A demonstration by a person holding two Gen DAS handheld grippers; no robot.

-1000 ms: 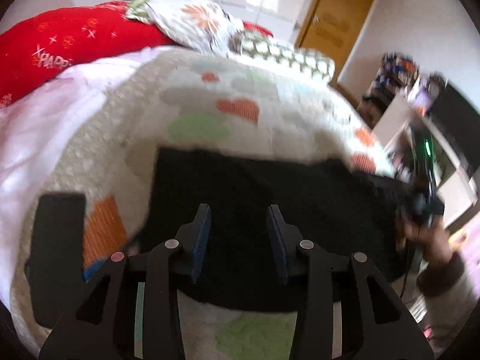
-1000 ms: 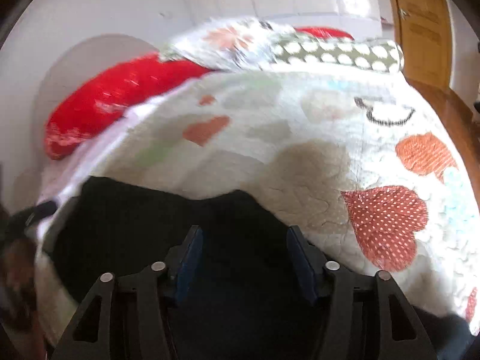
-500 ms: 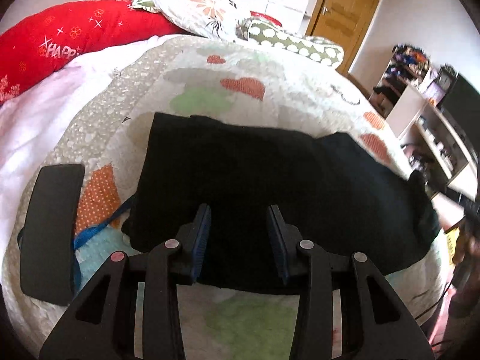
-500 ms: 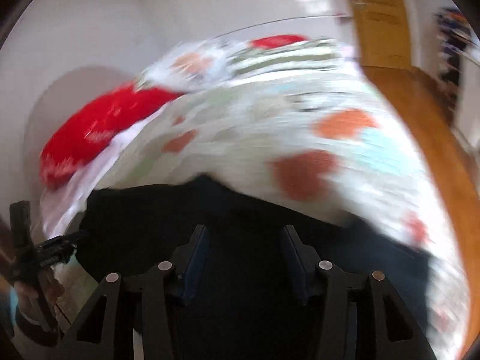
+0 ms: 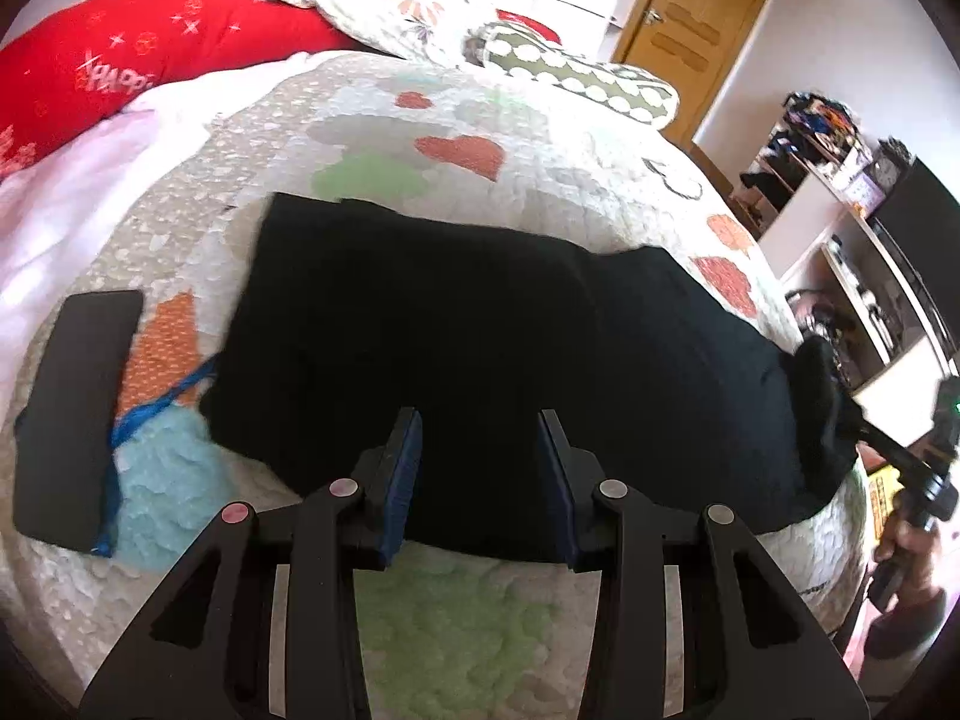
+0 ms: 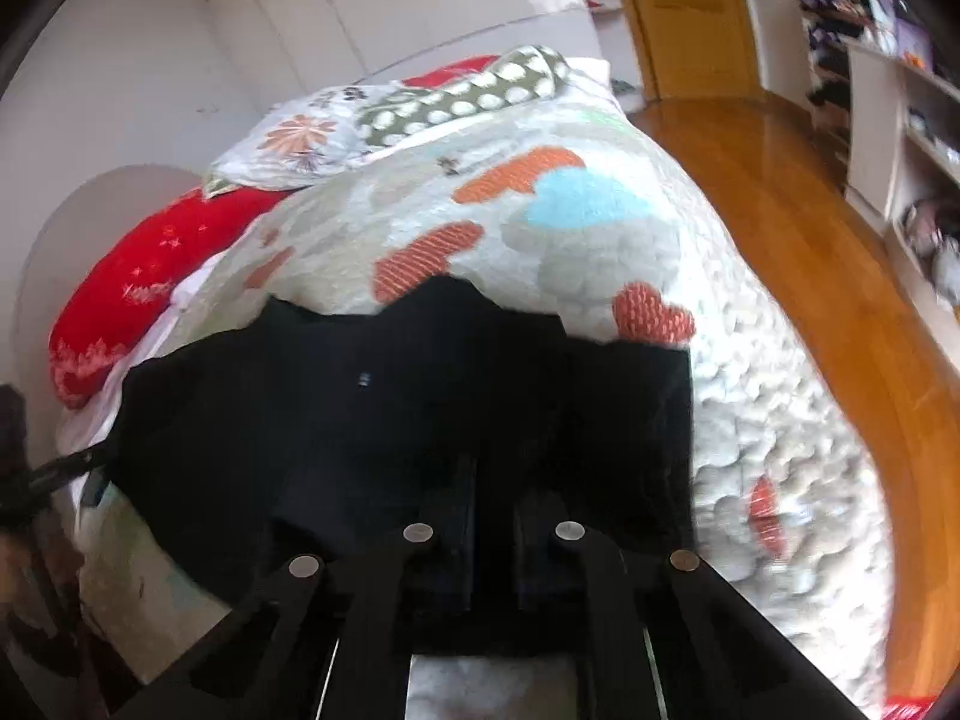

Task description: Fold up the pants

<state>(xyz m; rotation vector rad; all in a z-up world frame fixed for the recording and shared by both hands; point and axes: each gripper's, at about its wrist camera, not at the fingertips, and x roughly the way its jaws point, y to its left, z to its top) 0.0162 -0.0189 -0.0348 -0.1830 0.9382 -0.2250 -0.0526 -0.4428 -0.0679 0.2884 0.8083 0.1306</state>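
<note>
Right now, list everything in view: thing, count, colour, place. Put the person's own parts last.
pants: one, black, spread flat across the near part of the quilt
quilt: one, pale with orange, green and blue hearts, covering the bed
long pillow: one, red, at the bed's head
floral pillow: one, white, overlapping the red one
dotted pillow: one, green with white dots, beside the floral one
flat slab: one, black, on the quilt left of the pants
strap: one, blue, between slab and pants
door: one, wooden, behind the bed
shelves: white, cluttered, by the wall
left tool: open, above the pants' near edge
right tool: shut on the pants' end
hand: holding the right tool
</note>
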